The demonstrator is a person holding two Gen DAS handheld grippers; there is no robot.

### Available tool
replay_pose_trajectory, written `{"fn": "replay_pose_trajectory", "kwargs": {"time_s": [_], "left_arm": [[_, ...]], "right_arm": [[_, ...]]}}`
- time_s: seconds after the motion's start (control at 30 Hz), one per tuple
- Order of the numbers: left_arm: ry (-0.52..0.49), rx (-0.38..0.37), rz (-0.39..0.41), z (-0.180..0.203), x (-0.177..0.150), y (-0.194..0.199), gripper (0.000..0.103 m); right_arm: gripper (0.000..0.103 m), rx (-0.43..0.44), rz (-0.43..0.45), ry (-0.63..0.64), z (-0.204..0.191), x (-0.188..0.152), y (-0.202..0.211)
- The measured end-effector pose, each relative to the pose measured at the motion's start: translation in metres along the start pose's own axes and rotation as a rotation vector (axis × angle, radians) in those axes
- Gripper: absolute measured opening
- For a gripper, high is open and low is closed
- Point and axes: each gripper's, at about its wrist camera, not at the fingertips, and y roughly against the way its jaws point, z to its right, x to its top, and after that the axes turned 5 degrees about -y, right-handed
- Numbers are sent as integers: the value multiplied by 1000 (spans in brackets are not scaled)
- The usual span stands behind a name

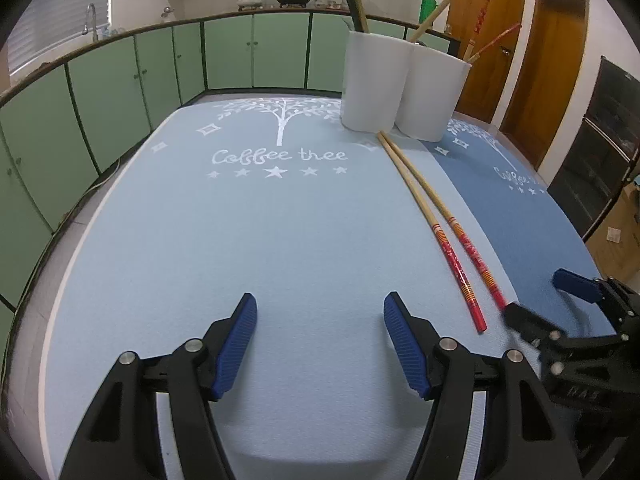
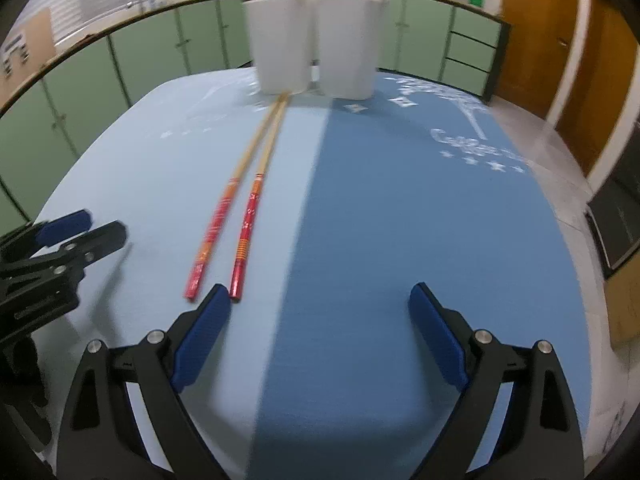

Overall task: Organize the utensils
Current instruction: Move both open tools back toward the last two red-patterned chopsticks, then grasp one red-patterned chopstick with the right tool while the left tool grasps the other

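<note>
Tongs near the camera: left tongs (image 1: 320, 344) spread and empty, right tongs (image 2: 320, 336) spread wide, also empty. Just beyond, two red-handled chopsticks (image 2: 240, 216) lying loose on counter (image 2: 400, 220), tips touching white holder (image 2: 280, 40). Farther, other chopsticks already standing inside holder. Pair left to place.

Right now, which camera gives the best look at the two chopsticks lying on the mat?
The left wrist view: both chopsticks show sharply from their tips by the white holders nearly to their red ends. The right wrist view shows the pair whole, but blurred.
</note>
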Motion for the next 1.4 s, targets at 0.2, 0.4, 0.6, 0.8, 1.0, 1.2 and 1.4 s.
{"fn": "replay_pose_trajectory", "kwargs": {"time_s": [0.2, 0.4, 0.6, 0.8, 1.0, 1.2, 1.4], "left_arm": [[5, 5, 1, 0, 0, 1, 65], [8, 8, 1, -2, -1, 2, 65], [7, 13, -1, -2, 0, 3, 65], [-3, 11, -6, 4, -1, 3, 65], [-26, -22, -7, 24, -3, 7, 65], [-63, -75, -12, 55, -7, 7, 65], [-85, -61, -14, 74, -5, 2, 65]], "right_arm": [[66, 116, 33, -27, 6, -6, 13], [33, 174, 10, -2, -9, -5, 8], [17, 183, 1, 19, -22, -2, 3], [5, 210, -4, -3, -19, -2, 2], [5, 199, 4, -44, 0, -12, 14], [5, 144, 15, -128, 35, -25, 28], [5, 131, 21, -150, 53, -29, 30]]}}
